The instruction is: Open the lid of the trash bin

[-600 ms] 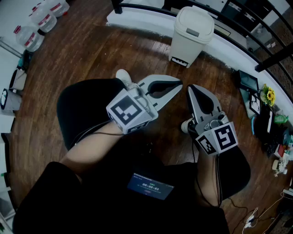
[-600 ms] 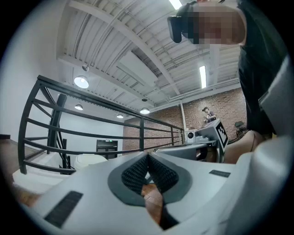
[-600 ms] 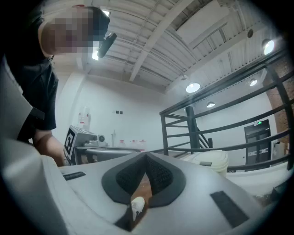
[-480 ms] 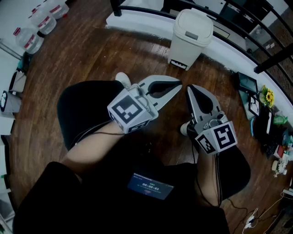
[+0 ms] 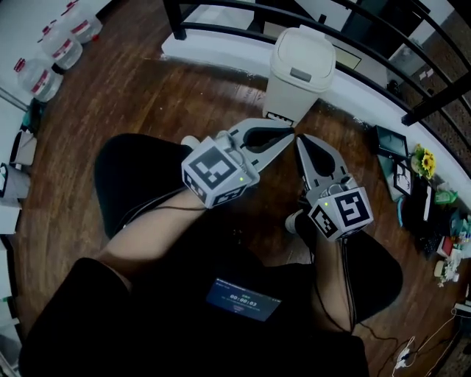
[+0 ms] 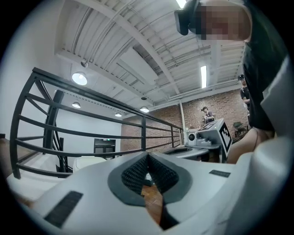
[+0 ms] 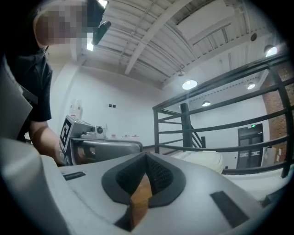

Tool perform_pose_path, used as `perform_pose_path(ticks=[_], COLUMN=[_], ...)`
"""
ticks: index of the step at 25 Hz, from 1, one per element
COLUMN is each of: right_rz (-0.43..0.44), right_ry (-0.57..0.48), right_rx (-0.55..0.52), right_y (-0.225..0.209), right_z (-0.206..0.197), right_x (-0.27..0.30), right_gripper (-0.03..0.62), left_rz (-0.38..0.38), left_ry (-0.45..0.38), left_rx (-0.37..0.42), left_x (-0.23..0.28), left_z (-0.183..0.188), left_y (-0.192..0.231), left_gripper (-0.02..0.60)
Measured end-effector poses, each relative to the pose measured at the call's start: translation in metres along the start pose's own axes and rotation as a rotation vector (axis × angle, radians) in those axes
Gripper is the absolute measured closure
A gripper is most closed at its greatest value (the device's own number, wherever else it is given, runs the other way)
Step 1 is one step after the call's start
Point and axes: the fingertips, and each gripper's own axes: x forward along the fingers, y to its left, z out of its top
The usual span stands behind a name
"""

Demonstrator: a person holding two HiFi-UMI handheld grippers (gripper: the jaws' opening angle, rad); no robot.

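A cream trash bin (image 5: 298, 72) with its lid down stands on the wooden floor by the white ledge, straight ahead of me in the head view. My left gripper (image 5: 288, 135) is shut with nothing in it, its tips just short of the bin's base. Beside it, my right gripper (image 5: 299, 141) is also shut and empty, pointing at the bin. In the left gripper view the jaws (image 6: 148, 158) meet at the tips and part of the bin's lid (image 6: 94, 162) shows beyond them. The right gripper view shows its closed tips (image 7: 147, 159) and the bin's lid (image 7: 204, 159) behind.
A black railing (image 5: 243, 10) runs along the white ledge (image 5: 221, 51) behind the bin. Water jugs (image 5: 55, 55) stand at the upper left. Small items and yellow flowers (image 5: 425, 160) lie at the right. My legs and a phone (image 5: 237, 300) fill the lower view.
Both grippers have moved forward toward the bin, which now sits closer to their tips. Both stay shut.
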Motion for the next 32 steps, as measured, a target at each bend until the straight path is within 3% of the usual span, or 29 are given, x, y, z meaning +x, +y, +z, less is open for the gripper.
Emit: perform_pose_path(ticks=[4, 9, 15, 18, 23, 26, 32], right_rz=[-0.038, -0.086, -0.104, -0.106, -0.147, -0.160, -0.221], right_ry=[0.015, 0.027, 0.010, 0.013, -0.017, -0.022, -0.012], right_rx=[-0.001, 0.002, 0.027, 0.021, 0.026, 0.034, 0.151], right_y=[-0.023, -0.057, -0.091, -0.112, -0.144, -0.156, -0.183], right_z=[-0.001, -0.004, 0.001, 0.003, -0.001, -0.025, -0.092], right_x=[0.016, 0.022, 0.030, 0.037, 0.057, 0.077, 0.094], right_gripper=[0.580, 0.580, 0.580, 0.580, 0.580, 0.580, 0.580], left_rz=[-0.003, -0.011, 0.028, 0.049, 0.123, 0.146, 0.191], left_ry=[-0.019, -0.022, 0.019, 0.044, 0.030, 0.025, 0.041], left_rx=[-0.061, -0.073, -0.040, 0.013, -0.002, 0.010, -0.127], left_x=[0.019, 0.045, 0.074, 0.092, 0.110, 0.120, 0.134], left_z=[0.008, 0.015, 0.011, 0.007, -0.017, -0.044, -0.122], left_y=[0.024, 0.042, 0.065, 0.077, 0.110, 0.128, 0.154], left_gripper=[0.546, 0.546, 0.546, 0.546, 0.546, 0.546, 0.546])
